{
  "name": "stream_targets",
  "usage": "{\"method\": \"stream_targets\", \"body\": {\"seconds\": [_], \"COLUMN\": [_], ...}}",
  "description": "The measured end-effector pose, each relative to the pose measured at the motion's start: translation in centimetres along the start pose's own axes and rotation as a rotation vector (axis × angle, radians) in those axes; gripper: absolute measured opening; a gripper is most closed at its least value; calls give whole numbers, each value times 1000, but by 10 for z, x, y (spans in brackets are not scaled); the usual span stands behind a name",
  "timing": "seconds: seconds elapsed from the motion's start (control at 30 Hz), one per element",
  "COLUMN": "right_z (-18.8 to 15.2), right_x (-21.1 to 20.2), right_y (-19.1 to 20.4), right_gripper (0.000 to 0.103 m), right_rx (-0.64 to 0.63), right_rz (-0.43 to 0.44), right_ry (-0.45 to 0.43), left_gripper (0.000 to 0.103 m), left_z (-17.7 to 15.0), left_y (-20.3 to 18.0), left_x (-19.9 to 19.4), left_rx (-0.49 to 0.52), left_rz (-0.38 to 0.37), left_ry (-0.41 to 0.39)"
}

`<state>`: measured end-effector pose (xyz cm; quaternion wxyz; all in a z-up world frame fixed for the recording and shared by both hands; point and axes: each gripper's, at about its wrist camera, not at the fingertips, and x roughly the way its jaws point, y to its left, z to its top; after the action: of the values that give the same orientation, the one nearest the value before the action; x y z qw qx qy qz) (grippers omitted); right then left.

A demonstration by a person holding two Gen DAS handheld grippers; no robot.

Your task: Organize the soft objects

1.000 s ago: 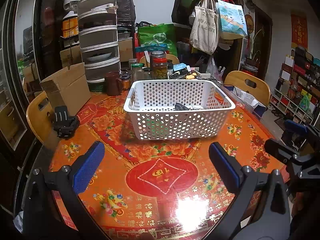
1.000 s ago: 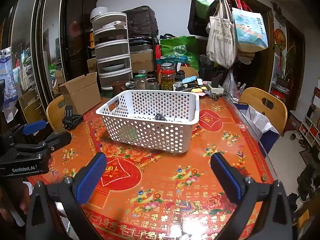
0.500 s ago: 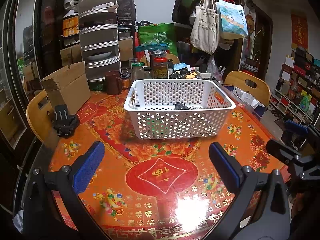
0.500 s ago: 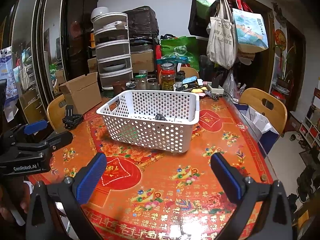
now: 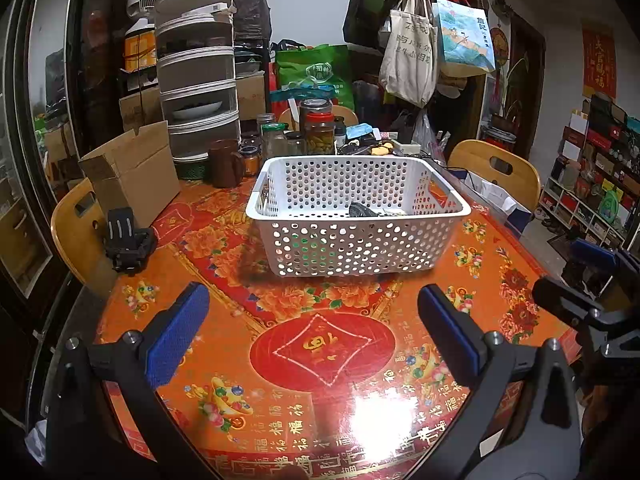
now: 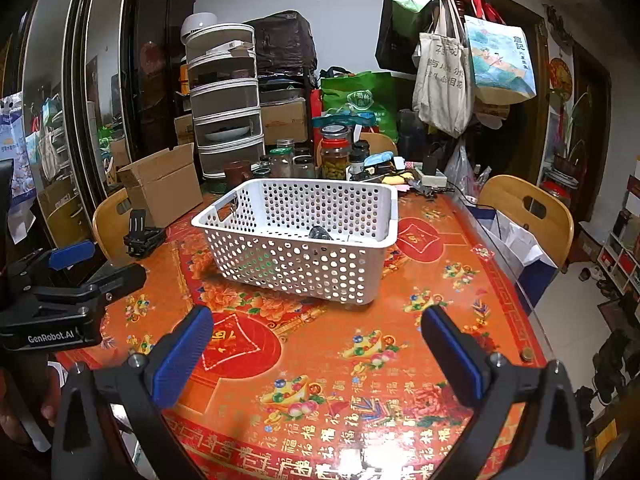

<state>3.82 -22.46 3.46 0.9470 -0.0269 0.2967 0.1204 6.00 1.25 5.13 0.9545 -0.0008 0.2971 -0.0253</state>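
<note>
Basket [image 5: 356, 236] of white perforated plastic was set near the middle of the table [image 5: 320, 360], presumably so that it could be reached by either gripper and serve as the collecting place for soft objects. A dark item [image 5: 362, 210] was seen lying inside the basket, against its near wall; whether it was soft could not be told. Something green was glimpsed through the holes of the near wall, but its nature could not be judged. No loose soft object was visible on the tablecloth in front of the basket.

The left gripper [image 5: 312, 332] was held with its jaws spread wide and nothing between the blue pads, well short of the basket and facing its long near wall. The right gripper [image 6: 316, 344] was likewise held released and empty, short of the basket and facing its near right corner [image 6: 372, 280]. Both were probably kept back, a neutral pose from which either could be advanced.

A black clamp-like device [image 5: 128, 240] lay left of the basket, with a cardboard box [image 5: 132, 172] behind it; jars [image 5: 320, 132] stood beyond the basket's far wall.
</note>
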Motion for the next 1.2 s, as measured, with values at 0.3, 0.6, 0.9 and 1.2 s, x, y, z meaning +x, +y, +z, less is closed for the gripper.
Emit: {"method": "stream_targets", "body": {"seconds": [0.3, 0.6, 0.9, 1.2], "right_z": [0, 0, 0, -1], "right_x": [0, 0, 0, 0], "right_y": [0, -1, -1, -1], "right_gripper": [103, 103, 103, 103], "right_rx": [-1, 1, 2, 2], "right_rz": [-1, -2, -2, -5], "right_ry": [0, 2, 2, 4], "left_gripper": [103, 103, 103, 103], "left_z": [-2, -3, -3, -5], "left_y": [-1, -2, -4, -9], "left_x": [1, 2, 2, 2], "left_rx": [2, 6, 9, 28], "left_rz": [-3, -5, -7, -15], "left_ry": [2, 5, 7, 0]}}
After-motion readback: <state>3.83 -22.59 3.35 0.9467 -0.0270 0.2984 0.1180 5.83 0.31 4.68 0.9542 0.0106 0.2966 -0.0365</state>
